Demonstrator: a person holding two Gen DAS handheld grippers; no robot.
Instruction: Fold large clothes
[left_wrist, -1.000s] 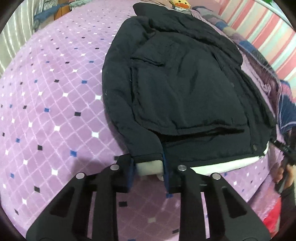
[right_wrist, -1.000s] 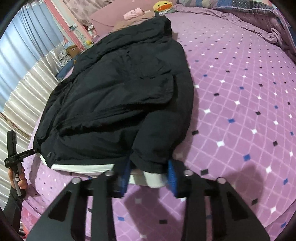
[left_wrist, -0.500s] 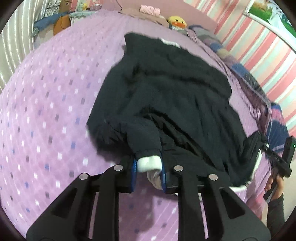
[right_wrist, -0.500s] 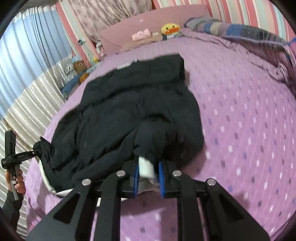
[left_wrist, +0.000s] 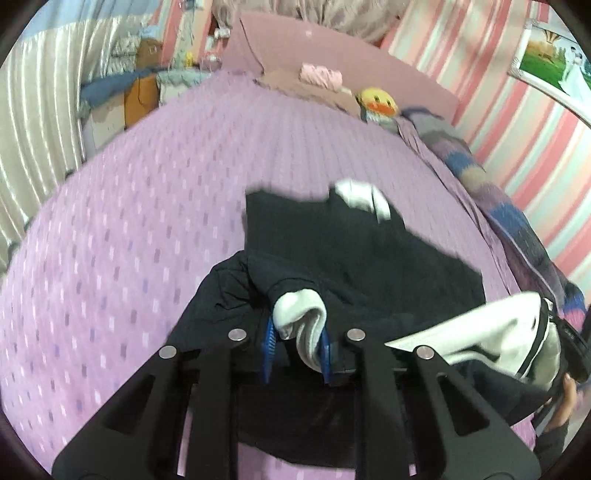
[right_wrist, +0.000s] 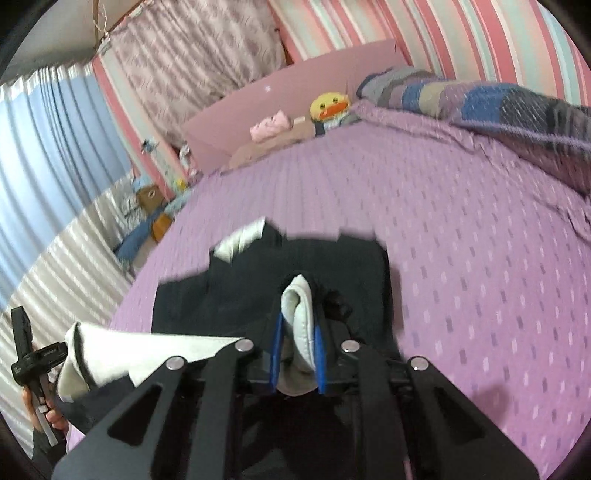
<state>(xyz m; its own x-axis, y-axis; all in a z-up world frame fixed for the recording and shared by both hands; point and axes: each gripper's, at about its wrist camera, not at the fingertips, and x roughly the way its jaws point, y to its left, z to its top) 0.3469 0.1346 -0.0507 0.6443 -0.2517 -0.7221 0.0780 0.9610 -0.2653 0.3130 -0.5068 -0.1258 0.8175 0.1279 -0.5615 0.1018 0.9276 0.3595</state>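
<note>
A black jacket with white lining lies on the purple bed; its lower half is lifted and carried toward the collar end. My left gripper is shut on a white sleeve cuff and the hem. My right gripper is shut on the other white cuff, with the black jacket spread beyond it. The white lining hangs between the two grippers and also shows in the right wrist view. The white collar lining shows at the far end.
A yellow duck toy and pink cloth sit by the pink headboard. A striped blanket lies along the bed's right side. Curtains and clutter stand to the left.
Both grippers have risen and moved forward toward the headboard with the cuffs and hem, folding the jacket's lower half over its upper half. The views are blurred by motion.
</note>
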